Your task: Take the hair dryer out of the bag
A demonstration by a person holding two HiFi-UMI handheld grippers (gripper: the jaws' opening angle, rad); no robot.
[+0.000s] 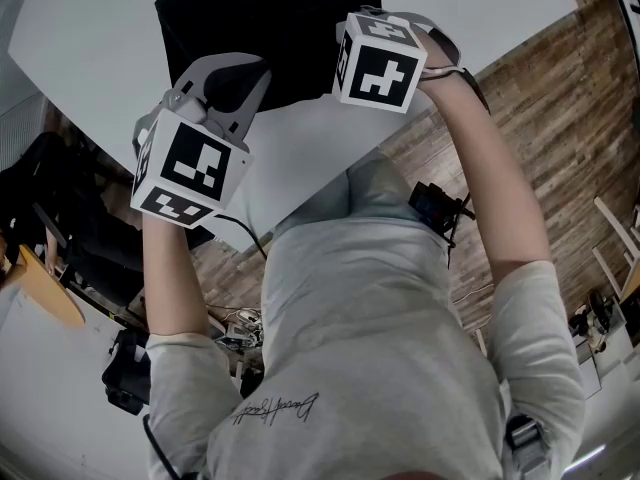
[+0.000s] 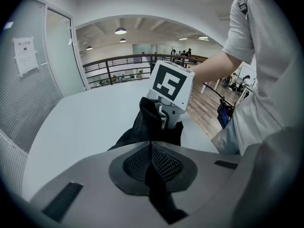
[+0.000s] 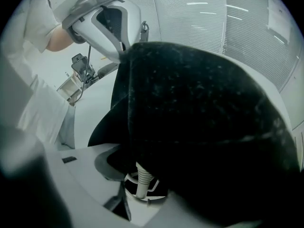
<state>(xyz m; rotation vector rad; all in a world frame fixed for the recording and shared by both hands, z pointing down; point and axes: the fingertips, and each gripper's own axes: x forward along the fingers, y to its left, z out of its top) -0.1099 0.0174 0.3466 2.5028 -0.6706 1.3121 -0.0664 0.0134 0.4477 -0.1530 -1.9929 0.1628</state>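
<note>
**Bag-opening stage; risks at this point.** The black fabric drawstring-type bag (image 1: 275,33) lies on the white round table (image 1: 90,48). The left gripper (image 2: 151,145) has its jaws closed to a narrow slit on a fold of the bag's cloth, lifting the rim. The right gripper (image 3: 138,190) reaches under the raised cloth with its jaws standing wide. Between them shows 1 white ribbed cord sleeve (image 3: 141,177) on a white rounded end, judged to be the hair dryer, which otherwise sits inside the bag. No firm pinch on it can be seen.

Likely failures, as judged from this moment:
1. A grip taken on the thin sleeve alone could slip or strain the cord, since the sleeve is flexible.
2. Loose cloth draped over 1 right jaw could be caught along with the dryer, so that the bag follows it out.
3. If the left pinch slips off its small fold, the mouth would collapse over the right gripper.
</note>
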